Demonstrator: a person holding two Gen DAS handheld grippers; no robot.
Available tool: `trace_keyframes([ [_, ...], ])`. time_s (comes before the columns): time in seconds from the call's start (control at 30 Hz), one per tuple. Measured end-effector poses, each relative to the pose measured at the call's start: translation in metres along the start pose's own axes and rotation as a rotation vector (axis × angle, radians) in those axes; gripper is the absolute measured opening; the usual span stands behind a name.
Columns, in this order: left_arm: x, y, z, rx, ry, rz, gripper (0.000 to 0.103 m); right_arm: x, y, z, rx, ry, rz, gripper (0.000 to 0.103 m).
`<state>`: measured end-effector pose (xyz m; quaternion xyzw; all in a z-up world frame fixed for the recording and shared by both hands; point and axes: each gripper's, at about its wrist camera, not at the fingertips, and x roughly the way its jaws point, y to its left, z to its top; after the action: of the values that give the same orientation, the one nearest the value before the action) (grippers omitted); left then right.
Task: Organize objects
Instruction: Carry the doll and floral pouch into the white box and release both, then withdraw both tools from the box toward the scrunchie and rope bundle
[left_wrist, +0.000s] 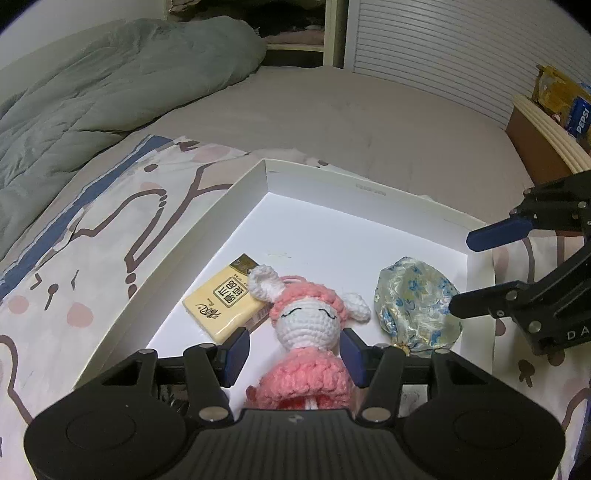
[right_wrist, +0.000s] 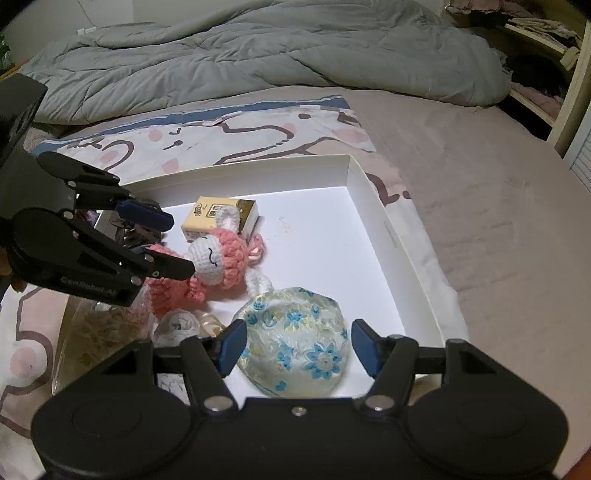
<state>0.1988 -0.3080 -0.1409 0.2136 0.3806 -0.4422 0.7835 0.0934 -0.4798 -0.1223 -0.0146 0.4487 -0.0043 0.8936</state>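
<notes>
A pink and white crochet bunny doll (left_wrist: 306, 332) lies in a shallow white box (left_wrist: 369, 192) on the bed. My left gripper (left_wrist: 295, 356) is open, its blue pads on either side of the doll's body without squeezing it. A yellow tissue pack (left_wrist: 221, 308) lies under the doll's ear. A blue-flowered fabric pouch (right_wrist: 295, 343) lies in the box between the open pads of my right gripper (right_wrist: 299, 349). The doll (right_wrist: 210, 258), the tissue pack (right_wrist: 207, 216) and the left gripper (right_wrist: 170, 245) also show in the right wrist view. The right gripper (left_wrist: 465, 277) shows in the left wrist view.
The box (right_wrist: 373, 192) rests on a pink cartoon-print cloth (left_wrist: 92, 251) over the bed. A grey-green duvet (right_wrist: 258, 55) is heaped at the head. A clear bag of straw-like filler (right_wrist: 99, 332) lies by the box. A shelf with a Pepsi pack (left_wrist: 576, 118) stands beside the bed.
</notes>
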Motion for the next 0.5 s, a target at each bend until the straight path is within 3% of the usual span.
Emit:
trace_keyframes([
  [0.5,-0.032,-0.009,-0.002,-0.038,-0.016,-0.003,0.055,-0.013,0.001,0.004,0.047,-0.022,0.014,0.063],
])
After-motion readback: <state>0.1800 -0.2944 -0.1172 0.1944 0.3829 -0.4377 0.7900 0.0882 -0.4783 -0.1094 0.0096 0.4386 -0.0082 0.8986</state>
